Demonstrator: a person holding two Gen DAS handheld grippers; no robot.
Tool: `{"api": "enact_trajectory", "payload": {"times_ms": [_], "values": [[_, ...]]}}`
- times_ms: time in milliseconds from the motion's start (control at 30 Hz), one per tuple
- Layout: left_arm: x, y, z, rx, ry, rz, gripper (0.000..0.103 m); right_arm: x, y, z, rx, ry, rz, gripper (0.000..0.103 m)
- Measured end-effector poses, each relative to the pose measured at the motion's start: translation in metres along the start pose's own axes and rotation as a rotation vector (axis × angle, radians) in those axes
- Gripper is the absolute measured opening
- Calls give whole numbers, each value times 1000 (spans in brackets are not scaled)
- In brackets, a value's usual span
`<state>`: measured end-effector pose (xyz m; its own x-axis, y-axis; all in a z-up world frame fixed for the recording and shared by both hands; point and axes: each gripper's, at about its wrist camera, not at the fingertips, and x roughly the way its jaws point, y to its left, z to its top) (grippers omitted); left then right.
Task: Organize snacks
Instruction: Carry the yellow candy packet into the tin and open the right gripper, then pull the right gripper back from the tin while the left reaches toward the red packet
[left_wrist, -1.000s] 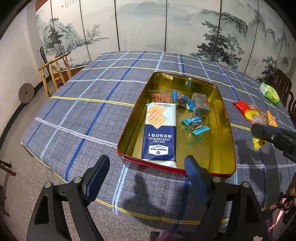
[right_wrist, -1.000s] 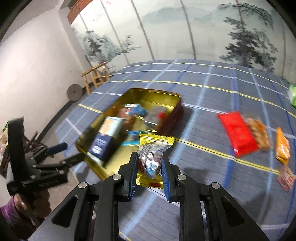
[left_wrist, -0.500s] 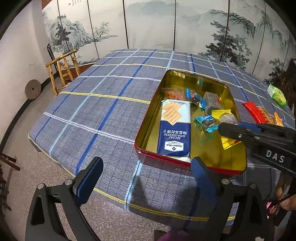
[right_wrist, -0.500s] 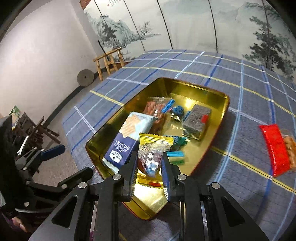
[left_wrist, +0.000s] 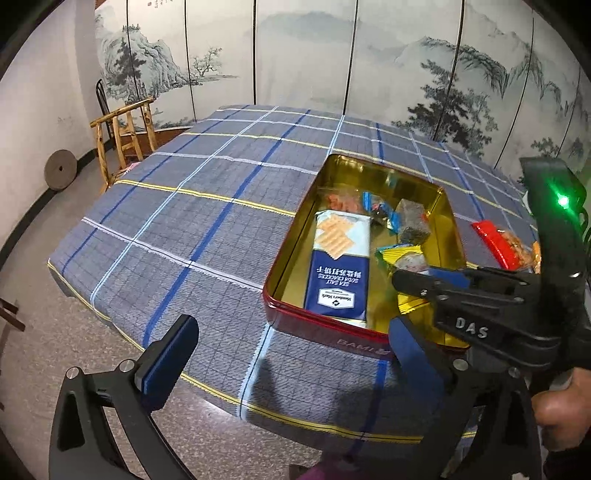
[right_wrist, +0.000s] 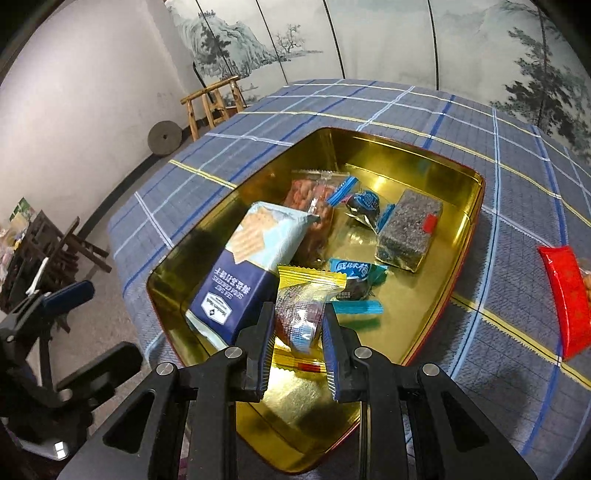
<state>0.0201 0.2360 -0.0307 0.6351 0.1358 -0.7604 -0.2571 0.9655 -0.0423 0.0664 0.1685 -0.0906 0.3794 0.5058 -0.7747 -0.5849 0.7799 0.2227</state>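
My right gripper (right_wrist: 298, 332) is clamped on a yellow-edged snack packet (right_wrist: 304, 295), holding it over the near end of the gold tin (right_wrist: 461, 236) on the plaid tablecloth (left_wrist: 177, 229). Just beside it lies the blue cracker pack (right_wrist: 243, 266) (label upside down to me). My left gripper (left_wrist: 291, 362) hangs spread wide, grasping nothing, before the tin's near rim. A red packet (right_wrist: 565, 295) lies outside on the cloth.
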Motion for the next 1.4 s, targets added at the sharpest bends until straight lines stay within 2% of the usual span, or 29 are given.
{"api": "enact_trajectory", "payload": {"times_ms": [233,400,800,1000,1067,1133,1233,1300,1400], "values": [[-3,-7,-1,31,-9,-4,102,2,6,-1,-28,2,-18,26],[-9,-14,-1,66,-30,4,102,0,8,-1,-30,-6,-1,26],[-9,-21,-2,81,-16,22,102,-19,-3,-3,12,-66,49,31],[-13,-30,-2,117,-31,34,102,-43,-18,-24,41,-112,54,33],[-13,-33,-3,132,-28,34,102,-60,-27,-34,53,-152,79,34],[-14,-38,-3,147,-29,29,102,-80,-34,-49,49,-191,20,38],[-17,-49,-3,184,-26,5,102,-120,-53,-70,73,-283,7,44],[-17,-58,-1,207,-10,-26,102,-141,-71,-83,89,-310,-87,48],[-20,-75,2,251,-2,-72,102,-158,-106,-102,146,-308,-178,49]]}}
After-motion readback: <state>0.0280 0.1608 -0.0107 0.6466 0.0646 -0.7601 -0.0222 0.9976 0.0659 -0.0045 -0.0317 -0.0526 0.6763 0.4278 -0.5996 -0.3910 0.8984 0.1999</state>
